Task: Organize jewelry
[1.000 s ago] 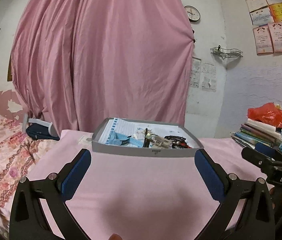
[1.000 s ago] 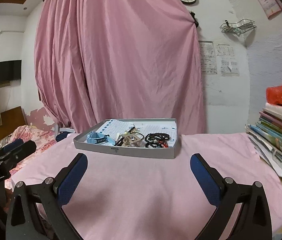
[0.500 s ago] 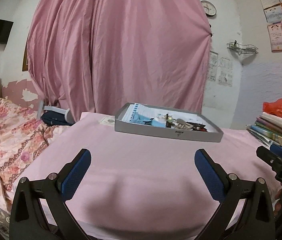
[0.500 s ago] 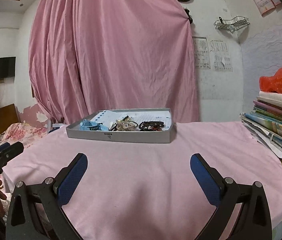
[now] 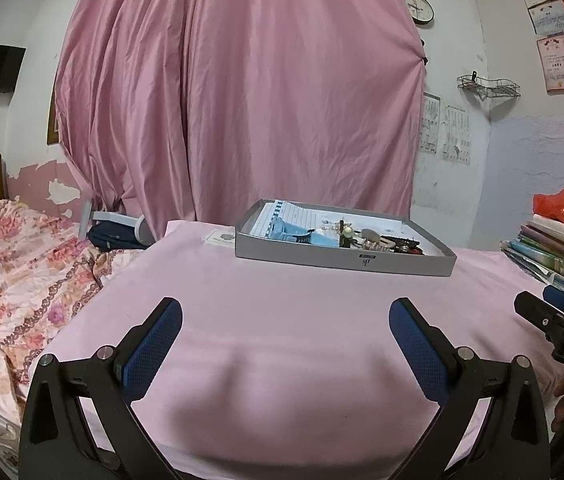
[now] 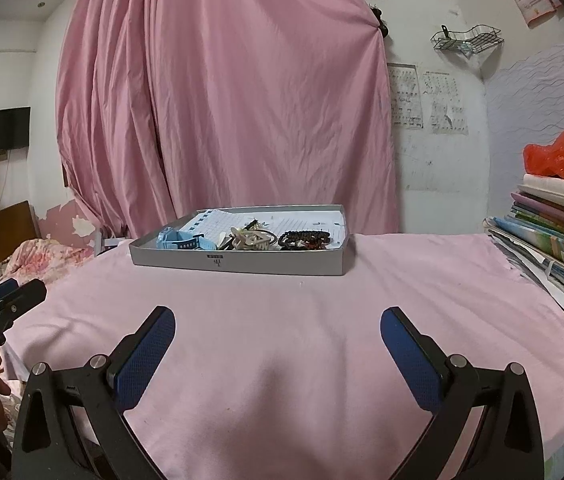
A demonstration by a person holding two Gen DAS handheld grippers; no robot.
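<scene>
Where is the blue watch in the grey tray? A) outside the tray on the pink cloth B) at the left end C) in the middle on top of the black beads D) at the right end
B: the blue watch lies at the left end of the grey tray, with the black beads toward the right.

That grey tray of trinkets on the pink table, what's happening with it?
A person holds a two-finger tool in each hand, about to sort jewelry. The left gripper and right gripper both hover over the pink cloth with jaws wide open, holding nothing. The grey tray sits untouched, with a blue watch and dark bead bracelets inside.
</scene>
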